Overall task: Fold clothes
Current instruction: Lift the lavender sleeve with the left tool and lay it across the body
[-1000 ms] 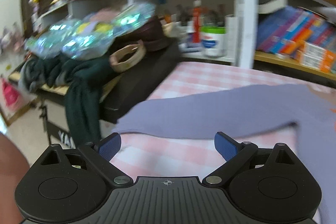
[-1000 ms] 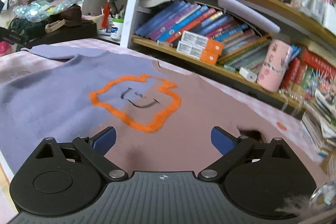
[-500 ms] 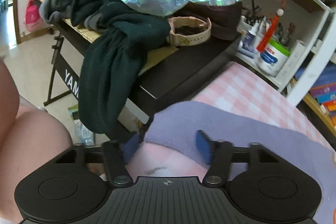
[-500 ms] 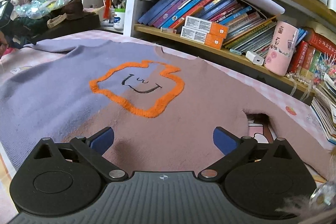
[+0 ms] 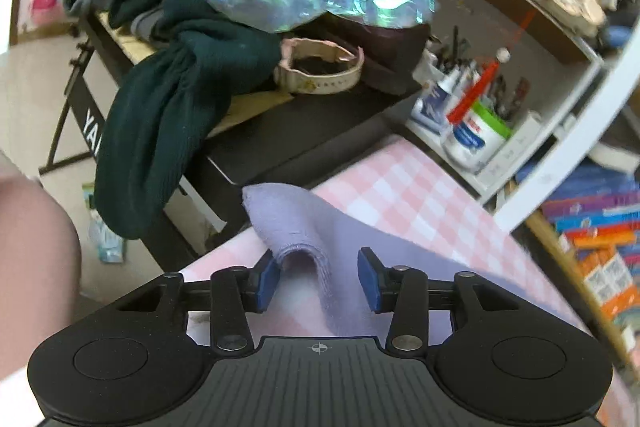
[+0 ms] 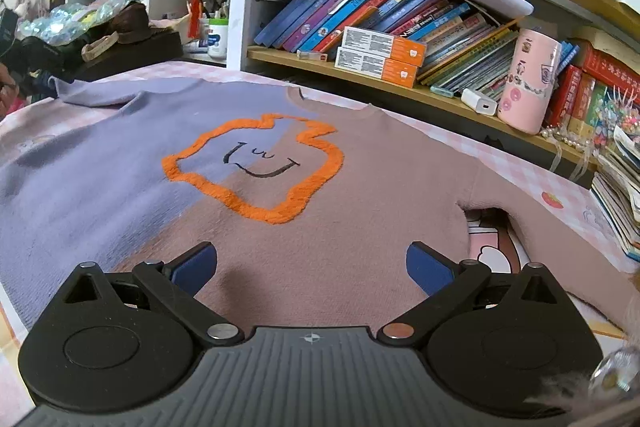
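The left gripper (image 5: 316, 277) has swung to the sweater (image 6: 120, 163)'s lilac sleeve cuff (image 5: 288, 223), jaws just closing, only partly pinching; it could slip. The right gripper (image 6: 312, 263) hangs released.

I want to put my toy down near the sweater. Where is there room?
Bare pink checked tablecloth shows between the purple and brown sweater's right sleeve and the wooden bookshelf, and beside the purple sleeve cuff in the left view. The black keyboard top, piled with dark green clothes, is crowded.
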